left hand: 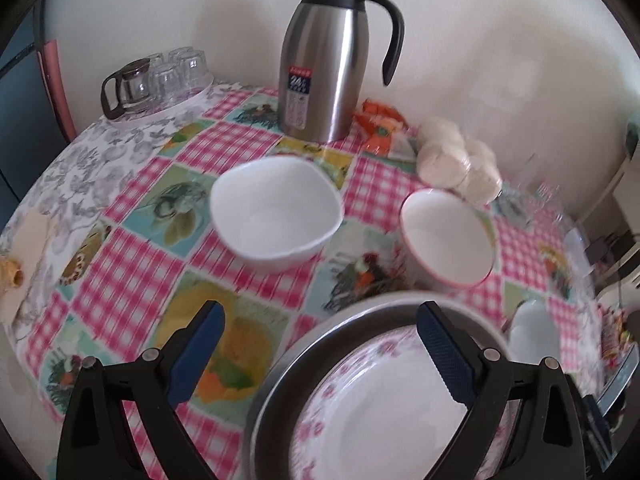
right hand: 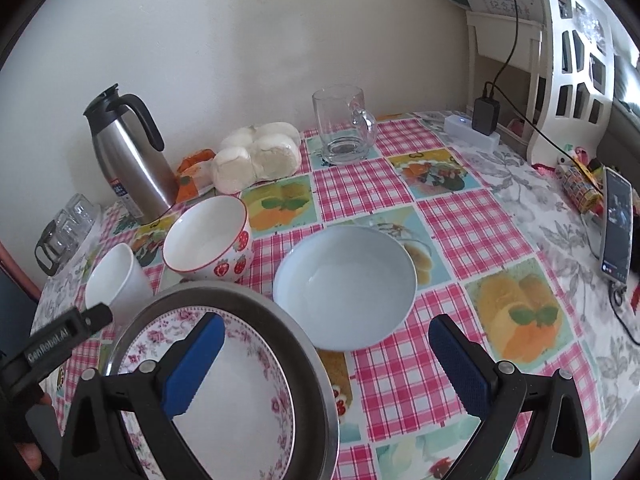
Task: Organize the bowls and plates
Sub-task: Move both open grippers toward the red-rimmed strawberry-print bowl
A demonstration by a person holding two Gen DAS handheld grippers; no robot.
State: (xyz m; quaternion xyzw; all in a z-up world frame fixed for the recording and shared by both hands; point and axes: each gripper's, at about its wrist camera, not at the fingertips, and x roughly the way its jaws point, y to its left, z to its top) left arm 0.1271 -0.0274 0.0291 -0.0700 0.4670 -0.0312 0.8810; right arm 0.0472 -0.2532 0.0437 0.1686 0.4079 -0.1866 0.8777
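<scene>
A floral plate (left hand: 384, 412) lies inside a metal plate (left hand: 272, 384) at the table's near edge; both show in the right wrist view, floral plate (right hand: 244, 376) in metal plate (right hand: 256, 300). A plain white bowl (left hand: 276, 212) (right hand: 116, 280), a strawberry bowl (left hand: 448, 236) (right hand: 208, 240) and a pale blue bowl (right hand: 346, 268) (left hand: 534, 330) stand behind the plates. My left gripper (left hand: 320, 352) is open over the plates' left rim. My right gripper (right hand: 326, 364) is open over the plates' right rim, near the blue bowl.
A steel thermos jug (left hand: 328, 60) stands at the back by the wall, with steamed buns (right hand: 256, 156), an orange packet (left hand: 380, 124) and a glass mug (right hand: 344, 124). Upturned glasses (left hand: 172, 76) sit far left. A phone (right hand: 616, 224) and charger (right hand: 486, 116) lie right.
</scene>
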